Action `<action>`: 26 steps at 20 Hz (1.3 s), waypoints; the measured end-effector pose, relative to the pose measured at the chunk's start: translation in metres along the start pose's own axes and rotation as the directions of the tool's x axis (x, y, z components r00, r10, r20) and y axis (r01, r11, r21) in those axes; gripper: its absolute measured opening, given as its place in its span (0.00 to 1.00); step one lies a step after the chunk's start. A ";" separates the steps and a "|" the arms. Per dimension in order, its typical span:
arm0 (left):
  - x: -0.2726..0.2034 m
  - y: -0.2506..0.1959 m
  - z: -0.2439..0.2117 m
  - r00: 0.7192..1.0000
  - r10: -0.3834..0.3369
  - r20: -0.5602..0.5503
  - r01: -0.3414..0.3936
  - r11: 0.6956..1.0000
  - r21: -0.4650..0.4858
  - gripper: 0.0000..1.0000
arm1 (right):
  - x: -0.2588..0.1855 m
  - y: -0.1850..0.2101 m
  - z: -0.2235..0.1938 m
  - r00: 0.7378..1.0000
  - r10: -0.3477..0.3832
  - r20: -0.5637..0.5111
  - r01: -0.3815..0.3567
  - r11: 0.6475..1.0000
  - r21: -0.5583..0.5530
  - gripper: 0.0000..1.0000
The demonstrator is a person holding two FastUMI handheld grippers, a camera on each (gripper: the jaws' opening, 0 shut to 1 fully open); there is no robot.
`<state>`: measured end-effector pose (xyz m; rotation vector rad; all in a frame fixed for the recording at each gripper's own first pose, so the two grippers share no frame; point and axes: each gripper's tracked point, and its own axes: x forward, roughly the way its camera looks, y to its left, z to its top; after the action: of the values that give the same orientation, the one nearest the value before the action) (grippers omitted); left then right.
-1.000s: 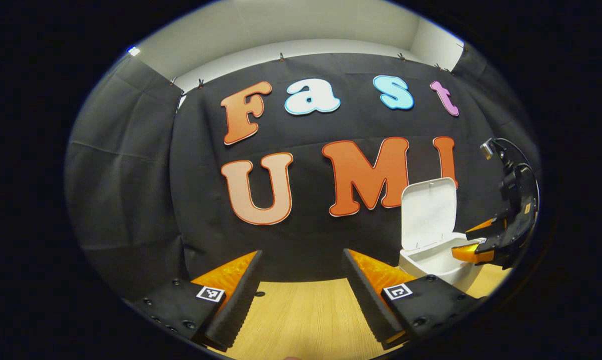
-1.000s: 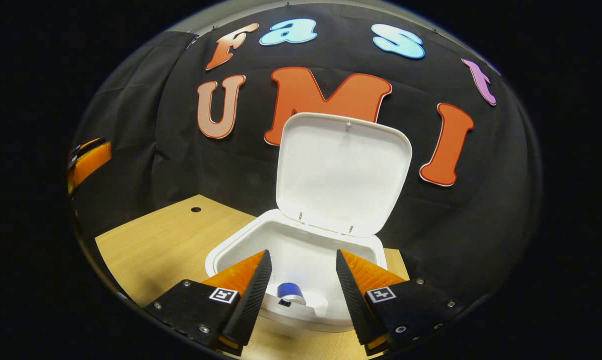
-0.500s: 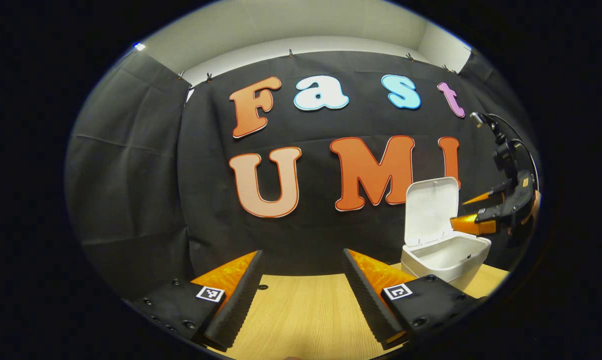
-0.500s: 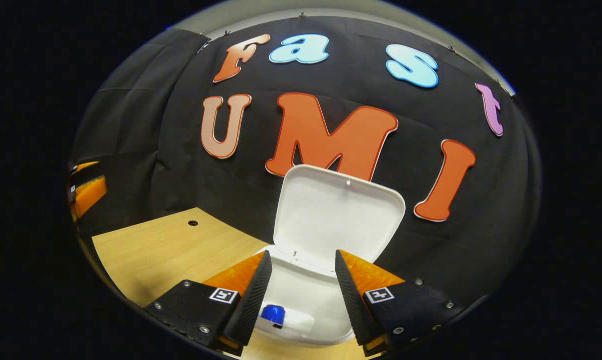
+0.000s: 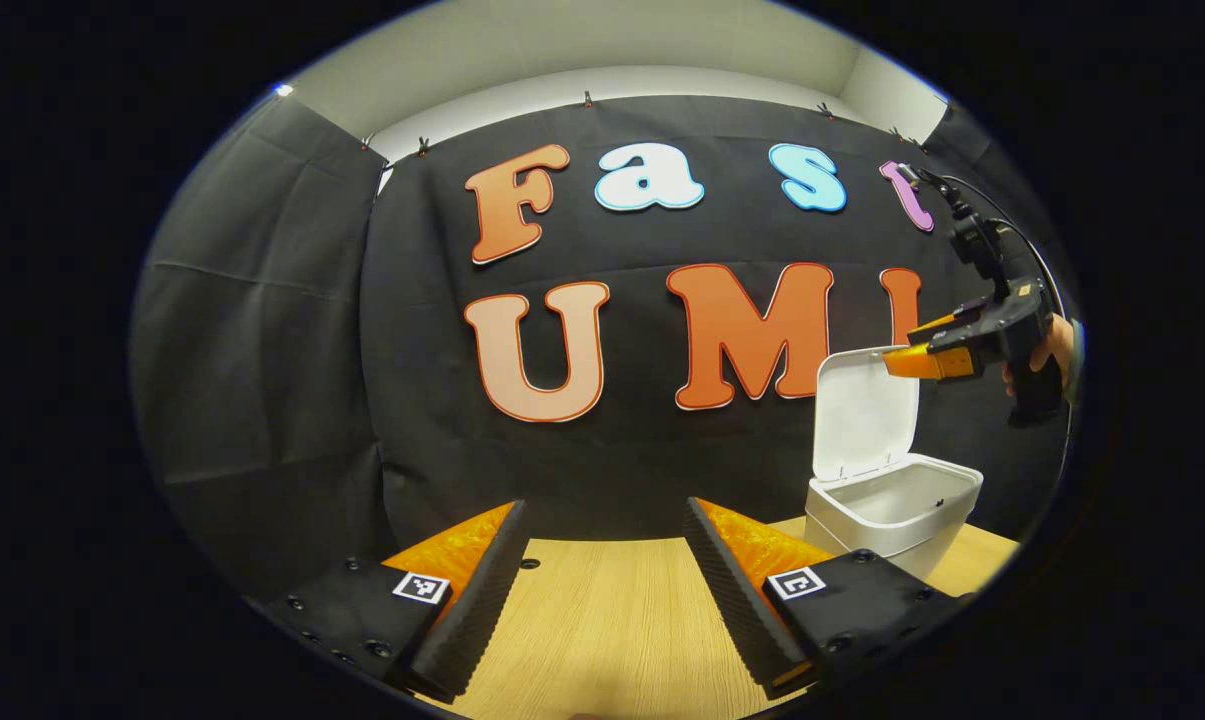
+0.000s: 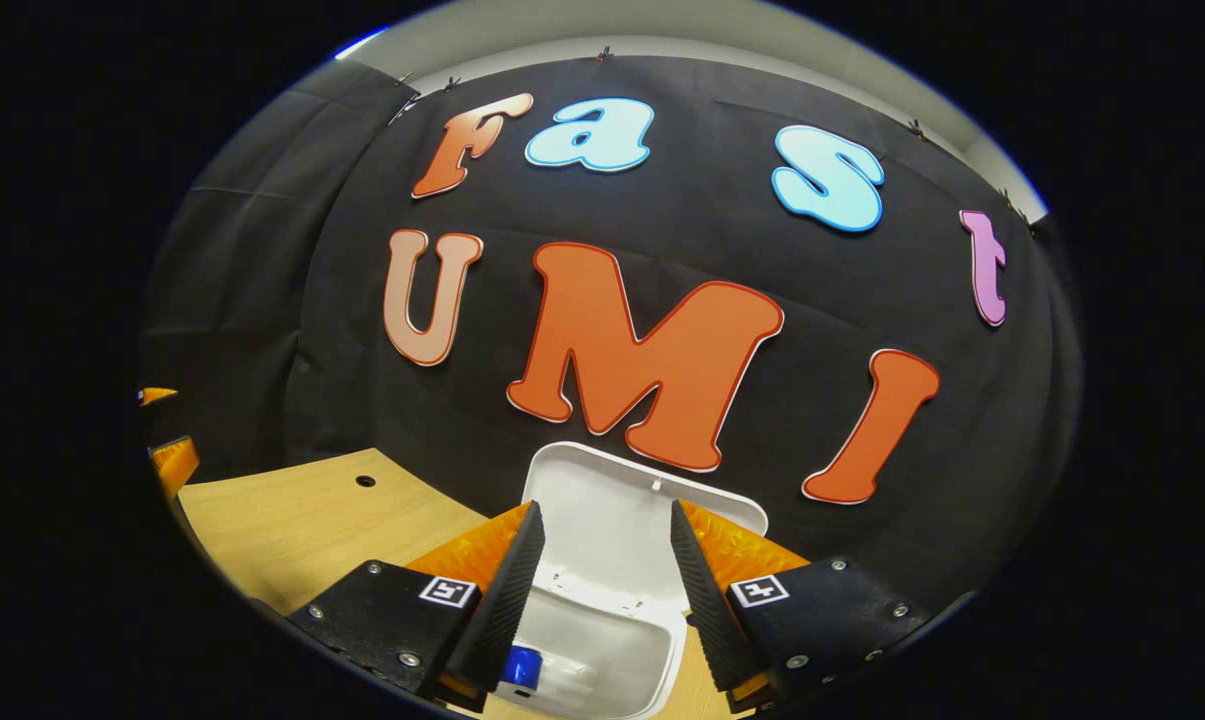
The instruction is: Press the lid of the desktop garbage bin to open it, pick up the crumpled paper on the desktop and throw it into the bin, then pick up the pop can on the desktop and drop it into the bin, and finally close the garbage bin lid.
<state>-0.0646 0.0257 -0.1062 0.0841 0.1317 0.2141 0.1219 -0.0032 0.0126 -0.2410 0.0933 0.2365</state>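
Your right gripper [image 6: 599, 570] hangs above the bin [image 5: 892, 510], fingers spread and empty; your left gripper [image 5: 602, 585] waits open over the bench [image 5: 602, 630]. The can [image 6: 522, 665] lies inside. The lid [image 5: 862, 415] stands upright: push it off-centre and the bin could tip or slide.

Light wood-grain tabletop [image 5: 612, 620] at bottom, running back to black cloth wall [image 5: 262, 330]. Small dark round hole [image 6: 365, 481] in tabletop near far edge, close to cloth. Cloth creased, hung by small clips [image 5: 588, 99] along top edge. Pale wall [image 5: 582, 40] above cloth. Small bright light spot [image 5: 282, 90] at upper left.
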 end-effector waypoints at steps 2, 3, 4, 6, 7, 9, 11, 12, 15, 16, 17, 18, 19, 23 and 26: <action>-0.002 0.001 -0.003 1.000 -0.001 -0.009 0.001 1.000 0.001 0.95 | 0.006 -0.005 0.011 1.000 -0.013 0.015 0.013 1.000 -0.002 0.77; -0.002 0.002 -0.006 1.000 -0.001 -0.015 0.001 1.000 0.007 0.99 | 0.010 -0.007 0.018 1.000 -0.016 0.023 0.016 1.000 0.002 0.77; -0.002 0.002 -0.007 1.000 0.001 -0.017 0.000 1.000 0.015 1.00 | 0.014 -0.009 0.023 0.999 -0.018 0.029 0.018 1.000 0.011 0.77; -0.004 0.006 -0.008 1.000 0.005 -0.018 -0.005 1.000 0.023 0.99 | 0.022 -0.011 0.027 1.000 -0.016 0.018 0.015 0.999 0.041 0.77; -0.005 0.009 -0.008 1.000 0.010 -0.016 -0.010 1.000 0.025 0.99 | 0.025 -0.011 0.030 1.000 -0.019 0.015 0.018 0.999 0.049 0.77; -0.005 0.015 -0.008 1.000 0.028 -0.014 -0.027 0.999 0.025 1.00 | 0.033 -0.013 0.040 0.999 -0.022 0.029 0.020 0.998 0.052 0.77; -0.005 0.024 -0.009 0.999 0.051 -0.012 -0.051 0.998 0.029 1.00 | 0.040 -0.014 0.046 0.999 -0.028 0.035 0.026 0.999 0.047 0.77; -0.006 0.028 -0.010 0.998 0.061 -0.010 -0.061 0.998 0.032 0.99 | 0.043 -0.015 0.047 0.999 -0.033 0.032 0.031 0.998 0.050 0.77; -0.006 0.035 -0.011 0.996 0.085 -0.006 -0.085 0.996 0.039 0.99 | 0.058 -0.023 0.044 0.998 -0.063 0.005 0.062 0.996 0.064 0.77; -0.006 0.037 -0.012 0.996 0.092 -0.005 -0.092 0.995 0.040 1.00 | 0.063 -0.025 0.044 0.998 -0.064 -0.003 0.065 0.995 0.075 0.77; -0.007 0.038 -0.012 0.995 0.097 -0.005 -0.097 0.995 0.038 0.99 | 0.068 -0.026 0.042 0.998 -0.067 -0.012 0.068 0.994 0.083 0.77; -0.007 0.040 -0.013 0.995 0.103 -0.006 -0.102 0.994 0.038 0.99 | 0.074 -0.028 0.041 0.997 -0.072 -0.023 0.074 0.994 0.087 0.77; -0.007 0.043 -0.015 0.994 0.110 -0.008 -0.109 0.993 0.038 0.99 | 0.080 -0.030 0.038 0.996 -0.076 -0.039 0.079 0.993 0.089 0.77; -0.007 0.056 -0.017 0.990 0.140 -0.016 -0.139 0.989 0.040 0.99 | 0.095 -0.024 0.025 0.993 -0.055 -0.104 0.066 0.992 0.103 0.77; -0.007 0.058 -0.021 0.989 0.147 -0.032 -0.146 0.988 0.041 0.99 | 0.098 -0.015 0.016 0.992 -0.037 -0.123 0.051 0.993 0.107 0.78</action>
<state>-0.0861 0.0824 -0.1202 0.1291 0.1645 0.3602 0.2217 0.0088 0.0198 -0.1473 0.2201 0.1720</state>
